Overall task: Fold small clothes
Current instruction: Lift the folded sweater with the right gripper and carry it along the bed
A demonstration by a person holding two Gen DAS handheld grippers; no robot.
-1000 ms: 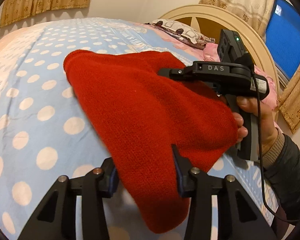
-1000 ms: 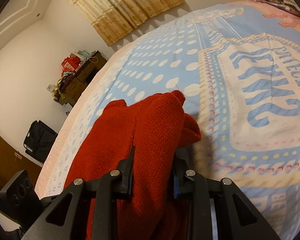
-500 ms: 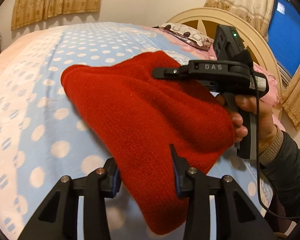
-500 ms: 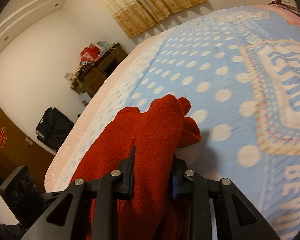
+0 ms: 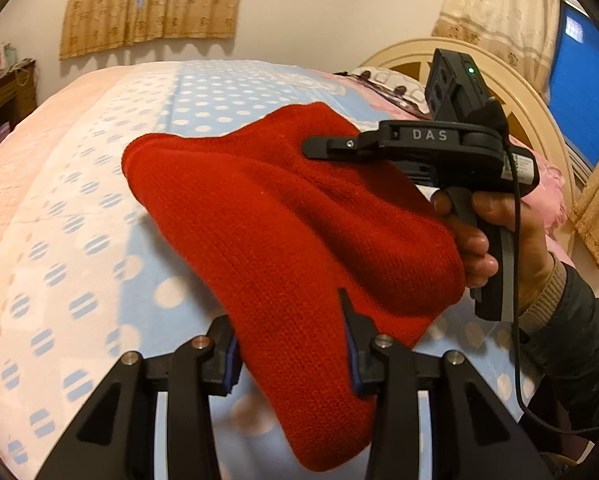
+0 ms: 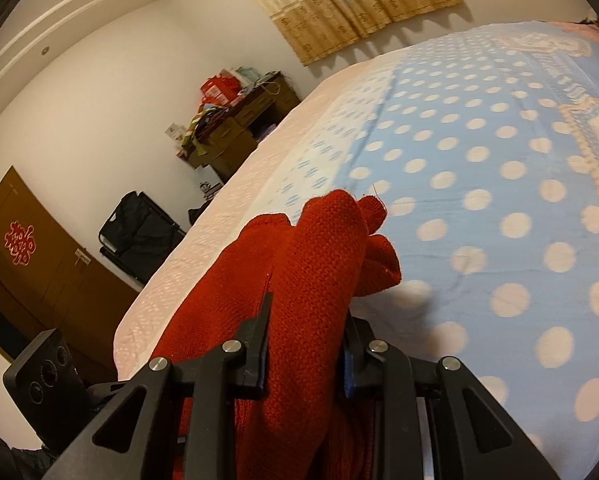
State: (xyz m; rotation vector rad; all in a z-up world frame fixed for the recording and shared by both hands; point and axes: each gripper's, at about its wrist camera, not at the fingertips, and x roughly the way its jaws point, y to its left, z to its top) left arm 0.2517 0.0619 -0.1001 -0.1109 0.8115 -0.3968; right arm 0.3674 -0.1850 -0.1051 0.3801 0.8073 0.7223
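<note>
**Holding a red knit garment up over the bed**

Hanging between both pairs of tongs, the red knit garment (image 5: pixel 283 240) is lifted clear of the bed (image 5: pixel 79 208), which is covered by a blue sheet with pale dots. The left tongs (image 5: pixel 289 360) are clamped on one part of the fabric, their blue-lined pads pressing it from both sides; the cloth droops past them and its lowest edge reaches almost to the bottom of the left wrist view. What kind of garment it is cannot be told, as no sleeve, neck or hem shows plainly.

In the right wrist view the right tongs (image 6: pixel 305 344) grip a thick bunch of the same knit, which bulges up between the pads and hides their inner faces. The fabric below the pads runs out of the picture. Seen from the left wrist camera, the tips of the right tongs are buried behind the red folds; only the black body marked DAS and the right hand (image 5: pixel 495 236) on the grip, with a dark sleeve (image 5: pixel 579 344), are visible.

A cream headboard (image 5: pixel 531 100) and a patterned pillow (image 5: pixel 391 84) are partly covered by that device. A cluttered dark cabinet (image 6: pixel 235 136) stands by the far wall; the items on it are too small to identify.
</note>
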